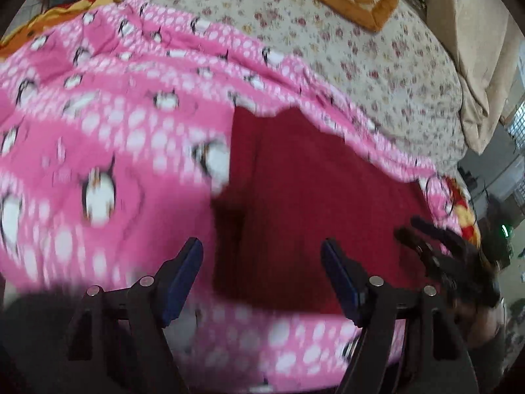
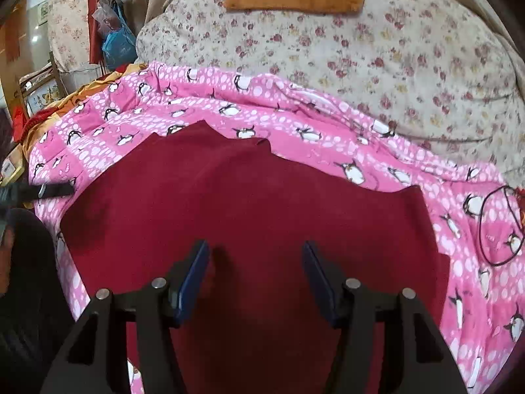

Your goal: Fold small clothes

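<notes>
Both claws stand open with nothing between the pads: the left claw (image 1: 261, 282) over the left edge of the dark red garment (image 2: 256, 210), the right claw (image 2: 256, 282) above its middle. The garment lies flat on the pink penguin blanket (image 2: 328, 151) covering the bed (image 2: 410, 52), long axis seemingly running left to right. To fold cleanly, I would pinch matching corners of one edge, lift together, and keep the cloth taut

Open room lies over the flat dark red cloth (image 2: 249, 197) beneath my right gripper (image 2: 256, 259). Pink penguin sheet (image 2: 328, 131) folds rim its far edge; a black wire loop (image 2: 498, 226) (right side) could snag me.
</notes>
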Motion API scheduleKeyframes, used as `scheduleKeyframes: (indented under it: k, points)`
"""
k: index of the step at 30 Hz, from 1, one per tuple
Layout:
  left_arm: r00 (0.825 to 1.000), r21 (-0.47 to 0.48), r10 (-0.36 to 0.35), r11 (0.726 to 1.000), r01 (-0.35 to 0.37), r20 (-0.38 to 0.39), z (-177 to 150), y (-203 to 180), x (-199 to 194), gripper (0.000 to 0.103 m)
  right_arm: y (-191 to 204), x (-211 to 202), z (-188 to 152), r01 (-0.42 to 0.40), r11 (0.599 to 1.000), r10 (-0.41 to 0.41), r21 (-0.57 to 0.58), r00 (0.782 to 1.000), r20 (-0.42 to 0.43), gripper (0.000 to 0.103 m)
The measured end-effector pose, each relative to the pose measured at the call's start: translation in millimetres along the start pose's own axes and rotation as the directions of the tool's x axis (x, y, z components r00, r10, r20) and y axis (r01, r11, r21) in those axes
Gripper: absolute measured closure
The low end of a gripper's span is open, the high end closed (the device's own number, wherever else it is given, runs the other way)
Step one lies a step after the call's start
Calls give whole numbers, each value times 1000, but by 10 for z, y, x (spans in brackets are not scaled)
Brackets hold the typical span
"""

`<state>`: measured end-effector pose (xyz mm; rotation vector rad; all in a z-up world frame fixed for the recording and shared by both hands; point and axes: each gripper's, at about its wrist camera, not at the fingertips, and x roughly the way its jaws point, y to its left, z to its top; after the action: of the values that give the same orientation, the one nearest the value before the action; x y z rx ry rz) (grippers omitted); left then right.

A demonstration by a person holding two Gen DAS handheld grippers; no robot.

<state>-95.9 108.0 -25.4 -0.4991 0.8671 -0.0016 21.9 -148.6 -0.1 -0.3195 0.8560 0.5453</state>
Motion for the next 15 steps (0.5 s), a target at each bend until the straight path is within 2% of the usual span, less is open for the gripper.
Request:
scheduleKeyframes:
  k: [1, 3, 11, 15]
  points:
    - [1000, 20, 0, 1000, -1, 16, -63, -32, -15, 45, -7, 108, -36, 10, 1000, -10, 3, 999, -51, 32]
    - [999, 53, 8, 999, -11, 46, -159, -130, -38, 45, -25, 111, -48, 1, 1000, -1, 26, 1000, -23, 28]
    - [996, -104, -83, 991, 85, 19, -148, 42, 90, 44, -4, 115, -60, 3, 1000, -3, 21, 1000, -24, 26]
    - [996, -196, -84, 977, 90, 35, 216, 180, 116, 44, -15, 117, -65, 3, 1000, -3, 21, 1000, -22, 25]
